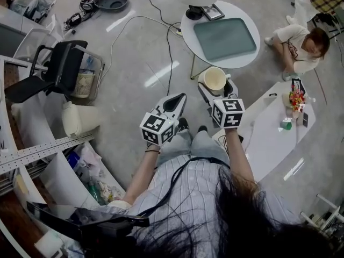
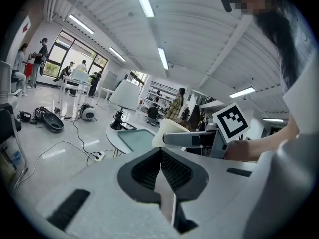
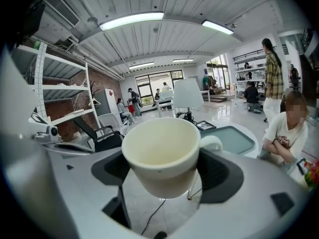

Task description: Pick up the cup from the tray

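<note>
Cup (image 3: 162, 156): cream mug, upright with its mouth up, held in the air clear of the tray, over the grey floor just on the near side of the round table
Handle (image 3: 214, 142): on the cup's far right side in the right gripper view, outside the jaws
Right gripper (image 1: 215, 87): jaws pinch the cup's body from both sides, dark pads against its wall
Left gripper (image 2: 160, 171): jaws pressed together with nothing in them; it is held just left of the right gripper, a little apart, and touches neither cup nor tray
Tray (image 1: 224, 38): teal rectangle with rounded corners, lying flat on the round table, apart from the cup
Round table (image 1: 189, 28): white top on thin legs; a dark lamp base and a small framed thing sit at its far edge beside the tray
Cable (image 1: 161, 20): black, trailing over the floor to the table's left side
Seated person (image 1: 301, 44): on the floor, right of the round table
Curved table (image 1: 269, 130): white, right of the grippers, with small colourful things at its far end
Chair (image 1: 54, 71): black, at the left, well apart from the cup
</note>
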Motion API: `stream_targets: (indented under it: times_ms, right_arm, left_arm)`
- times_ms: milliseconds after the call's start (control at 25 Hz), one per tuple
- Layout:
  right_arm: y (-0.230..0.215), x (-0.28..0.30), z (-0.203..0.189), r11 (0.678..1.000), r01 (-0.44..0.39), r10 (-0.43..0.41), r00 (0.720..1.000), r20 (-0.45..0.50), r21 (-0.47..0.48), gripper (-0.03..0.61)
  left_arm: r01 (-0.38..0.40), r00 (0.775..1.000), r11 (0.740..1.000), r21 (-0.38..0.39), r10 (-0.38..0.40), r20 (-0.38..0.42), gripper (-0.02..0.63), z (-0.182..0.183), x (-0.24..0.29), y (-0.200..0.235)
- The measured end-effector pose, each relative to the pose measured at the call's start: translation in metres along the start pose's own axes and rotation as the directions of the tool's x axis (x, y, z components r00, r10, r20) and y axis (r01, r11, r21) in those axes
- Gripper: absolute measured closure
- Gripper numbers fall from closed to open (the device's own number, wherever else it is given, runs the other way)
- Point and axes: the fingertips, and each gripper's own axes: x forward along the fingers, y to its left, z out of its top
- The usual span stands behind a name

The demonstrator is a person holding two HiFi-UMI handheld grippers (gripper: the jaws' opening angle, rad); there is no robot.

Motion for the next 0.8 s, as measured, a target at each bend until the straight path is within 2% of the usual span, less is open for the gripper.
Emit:
stream_targets:
  times_ms: [440,800]
  right_arm:
    - [0.016,-0.017,-0.007,0.999,-0.04,0.04,0.999,-0.019,-0.023,0.184]
    - [0.026,-0.047,-0.017,0.993,-0.112,0.112,0.994,-0.021,-0.045,0.184]
  left_arm:
    - [0.002,1.0,1.0,-0.01,-0.001,0.023,0.601,-0.002,-0.002,-0.014]
    - [-0.066,0.996,0.998,-0.014,0.067,0.057,0.601,-0.008,-0.016,-0.04]
